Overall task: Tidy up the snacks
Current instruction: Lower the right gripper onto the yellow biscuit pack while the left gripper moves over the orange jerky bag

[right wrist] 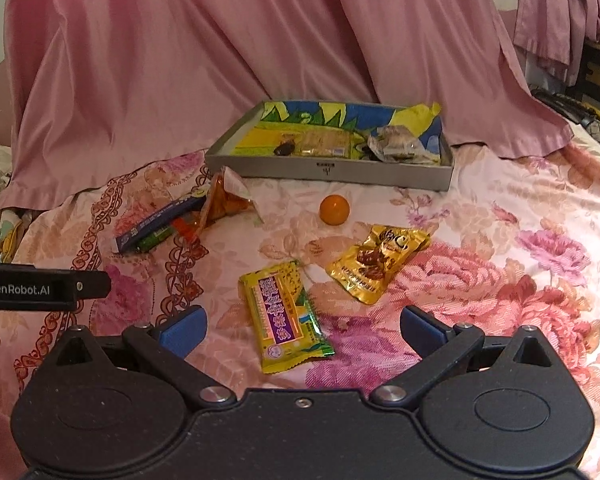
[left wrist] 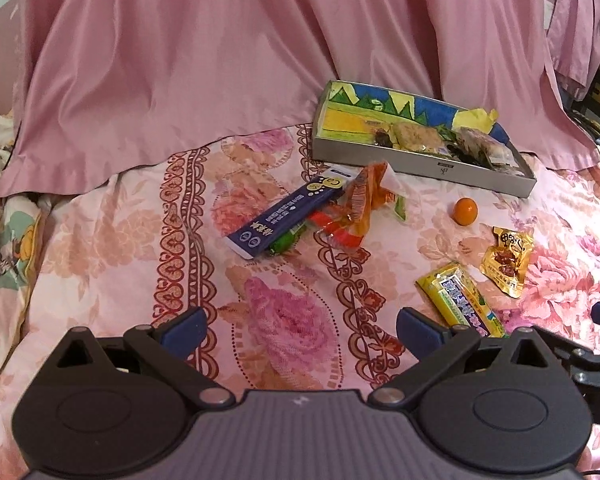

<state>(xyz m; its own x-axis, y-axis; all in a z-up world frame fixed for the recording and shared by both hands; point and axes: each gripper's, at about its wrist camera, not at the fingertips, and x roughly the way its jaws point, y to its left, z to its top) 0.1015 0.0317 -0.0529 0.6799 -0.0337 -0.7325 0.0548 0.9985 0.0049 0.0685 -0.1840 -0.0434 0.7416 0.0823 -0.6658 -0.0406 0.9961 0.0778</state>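
A grey tray [left wrist: 420, 162] [right wrist: 328, 172] with a colourful lining sits at the back and holds several wrapped snacks. Loose on the floral bedspread lie a dark blue stick pack [left wrist: 288, 212] [right wrist: 156, 220], an orange wrapper [left wrist: 358, 204] [right wrist: 224, 200], a small orange ball [left wrist: 465, 211] [right wrist: 334, 209], a gold pouch [left wrist: 507, 260] [right wrist: 376, 262] and a yellow bar [left wrist: 460, 300] [right wrist: 286, 316]. My left gripper [left wrist: 302, 330] is open above bare fabric. My right gripper [right wrist: 302, 330] is open, and the yellow bar lies between its fingers.
A pink satin sheet [left wrist: 220, 60] [right wrist: 220, 48] drapes behind the tray. A green packet [left wrist: 286, 240] [right wrist: 156, 238] peeks from under the blue stick pack. The left gripper's body [right wrist: 40, 288] shows at the left edge of the right wrist view.
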